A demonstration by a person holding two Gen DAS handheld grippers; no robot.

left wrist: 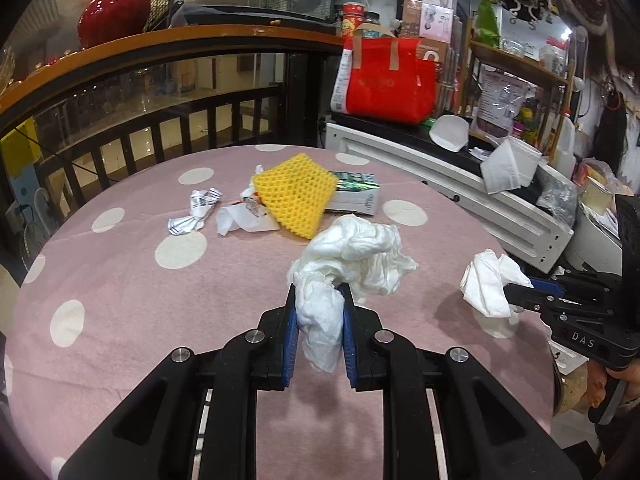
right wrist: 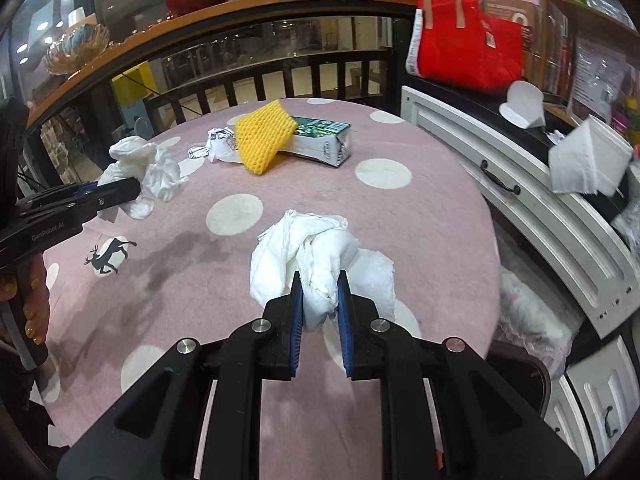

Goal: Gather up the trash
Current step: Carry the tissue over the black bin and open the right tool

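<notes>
The left gripper (left wrist: 319, 294) and right gripper (right wrist: 319, 282) are each pinching a crumpled tissue (left wrist: 352, 256) (right wrist: 308, 248) above the table (left wrist: 120, 280), near its right edge.

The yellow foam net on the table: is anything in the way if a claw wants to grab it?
Nothing on the table blocks the yellow foam net. But both claws are full: the left claw pinches a crumpled tissue, and the right claw pinches another tissue wad.
</notes>
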